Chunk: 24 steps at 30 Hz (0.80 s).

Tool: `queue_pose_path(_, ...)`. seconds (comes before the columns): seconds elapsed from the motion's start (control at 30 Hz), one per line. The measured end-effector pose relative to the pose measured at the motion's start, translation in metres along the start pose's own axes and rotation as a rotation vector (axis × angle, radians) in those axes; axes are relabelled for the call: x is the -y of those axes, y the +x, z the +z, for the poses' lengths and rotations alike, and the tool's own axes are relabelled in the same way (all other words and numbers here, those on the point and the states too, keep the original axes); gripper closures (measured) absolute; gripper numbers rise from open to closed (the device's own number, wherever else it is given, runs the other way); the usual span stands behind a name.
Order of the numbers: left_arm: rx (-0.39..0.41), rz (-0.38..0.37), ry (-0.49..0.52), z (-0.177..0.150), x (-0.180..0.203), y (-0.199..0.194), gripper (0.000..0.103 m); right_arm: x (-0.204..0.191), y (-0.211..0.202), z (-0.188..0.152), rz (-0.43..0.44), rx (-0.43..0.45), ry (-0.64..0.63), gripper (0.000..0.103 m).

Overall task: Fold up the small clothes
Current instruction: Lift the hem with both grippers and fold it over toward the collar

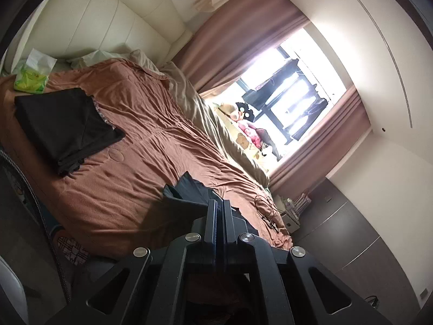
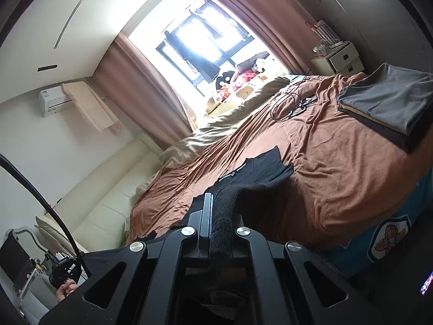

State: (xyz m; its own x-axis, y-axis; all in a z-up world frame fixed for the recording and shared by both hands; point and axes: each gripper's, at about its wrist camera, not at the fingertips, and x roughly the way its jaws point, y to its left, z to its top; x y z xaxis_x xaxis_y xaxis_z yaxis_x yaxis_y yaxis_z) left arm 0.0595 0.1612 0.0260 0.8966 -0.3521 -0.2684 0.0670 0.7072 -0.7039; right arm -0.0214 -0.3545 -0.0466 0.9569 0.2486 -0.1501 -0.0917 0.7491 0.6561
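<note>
Judging by the bed [image 2: 338, 178], the task was partly done: two folded stacks were already laid out, a dark folded pile [image 1: 67, 127] near the headboard end and a grey folded pile [image 2: 389, 103] w/ a dark layer under it toward the foot end. Still in hand was one small black garment [image 2: 257, 170], w/ part of it draped on the brown blanket approx. mid-bed and the rest lifted. By the right gripper [image 2: 219, 211] a thick knit-looking black edge was clamped, jaws closed narrow on the cloth, which ran back between them toward the camera. By the left gripper [image 1: 219, 208] another part of what was taken to be the same black garment [image 1: 186, 192] was held, jaws nearly together w/ thin fabric pinched at the tips. So the piece was judged to be mid-fold or only just picked up; no crease was visible yet, and which was the case could not be told. Left to do: finish the fold and set it w/ a stack. Any other unfolded items could not be made out. Cables [image 2: 292, 103] and a tissue pack [image 1: 32, 73] lay on the blanket, well apart from the work.
</note>
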Motion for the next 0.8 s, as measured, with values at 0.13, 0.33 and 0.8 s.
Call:
queue_pose_path(0.13, -0.002, 0.025, 0.008, 0.006, -0.002, 0.019, 0.101, 0.007, 0.020, 0.009, -0.020, -0.013, 0.007, 0.103)
queue_pose_path(0.33, -0.023, 0.074, 0.014, 0.015, -0.009, 0.061, 0.101, 0.010, 0.064, 0.031, -0.047, -0.047, 0.000, 0.103)
queue_pose_path(0.8, -0.115, 0.190, 0.052, 0.052, -0.018, 0.206, 0.101, 0.019, 0.209, 0.094, -0.145, -0.154, -0.001, 0.103)
